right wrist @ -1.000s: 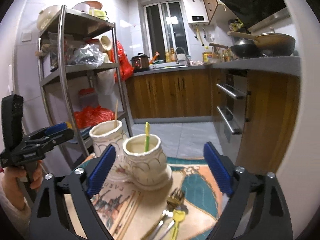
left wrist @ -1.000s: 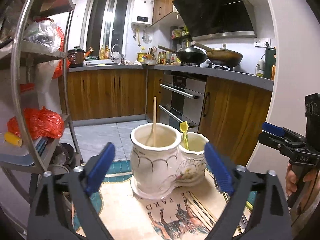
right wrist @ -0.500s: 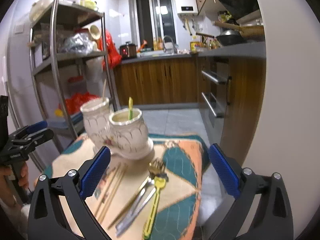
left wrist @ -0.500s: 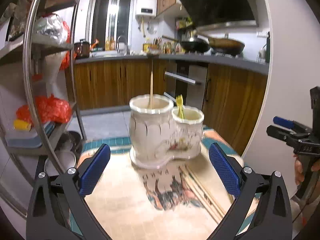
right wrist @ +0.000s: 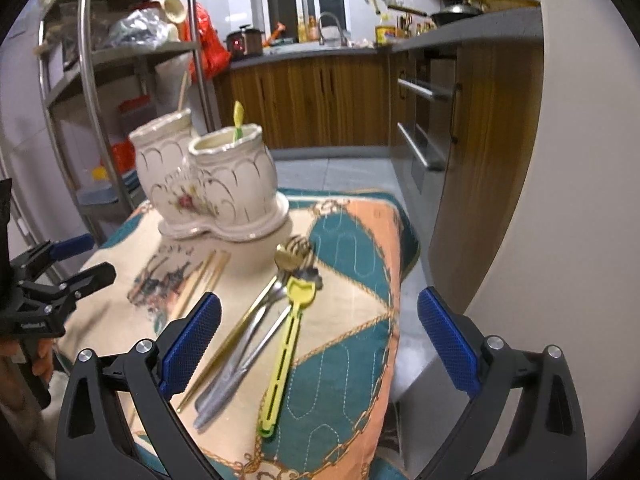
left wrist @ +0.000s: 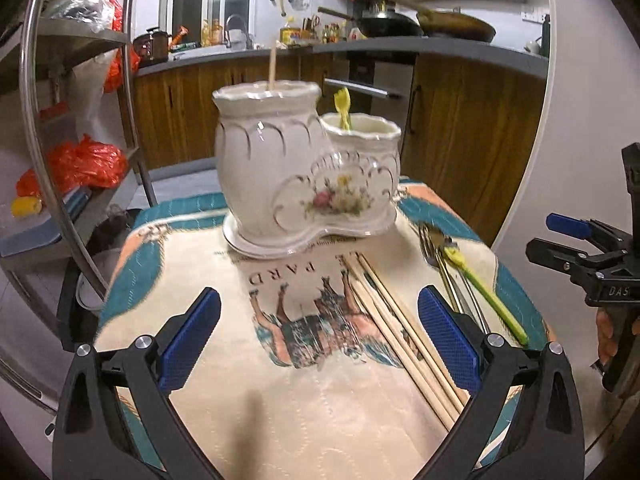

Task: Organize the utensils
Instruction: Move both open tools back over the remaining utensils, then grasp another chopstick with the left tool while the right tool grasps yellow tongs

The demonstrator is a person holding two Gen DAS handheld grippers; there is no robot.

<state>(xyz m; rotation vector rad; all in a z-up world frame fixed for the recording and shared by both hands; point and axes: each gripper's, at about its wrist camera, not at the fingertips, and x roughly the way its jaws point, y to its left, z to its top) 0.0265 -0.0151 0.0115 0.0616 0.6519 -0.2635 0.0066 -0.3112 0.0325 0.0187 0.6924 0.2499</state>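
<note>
A: Utensils, where?
B: Loose ones lie on the tablecloth point(right wrist: 352, 240), in front of the ceramic holder point(right wrist: 208, 184). Yellow plastic utensil point(right wrist: 286, 344) on the right w/ a gold spoon point(right wrist: 256, 312) and silver cutlery point(right wrist: 244, 344) just beside it, heads toward the holder, overlapping at that end. Wooden chopsticks point(left wrist: 404, 336) in a bundle further left, near the horse print.
A: Holder itself?
B: White, two joined pots on one base, upright at the far end of the cloth. Taller pot has one wooden stick point(left wrist: 273, 66) standing in it; shorter pot has a yellow fork point(left wrist: 343, 110).
A: Grippers?
B: Right gripper point(right wrist: 318, 342) spread wide, nothing btwn the blue pads, hovering over the cutlery pile; jaws have just been opening. Left gripper point(left wrist: 318, 338) also spread, empty, above the print w/ the chopsticks passing under its right pad.
A: Touching anything?
B: Neither, as far as I can tell.
A: Around it?
B: Kitchen: steel rack point(right wrist: 92, 60) w/ red bags at left, wood cabinets point(right wrist: 320, 100) behind, pans point(left wrist: 424, 26) on the stove. A hand point(right wrist: 40, 356) grips the left tool's handle.
</note>
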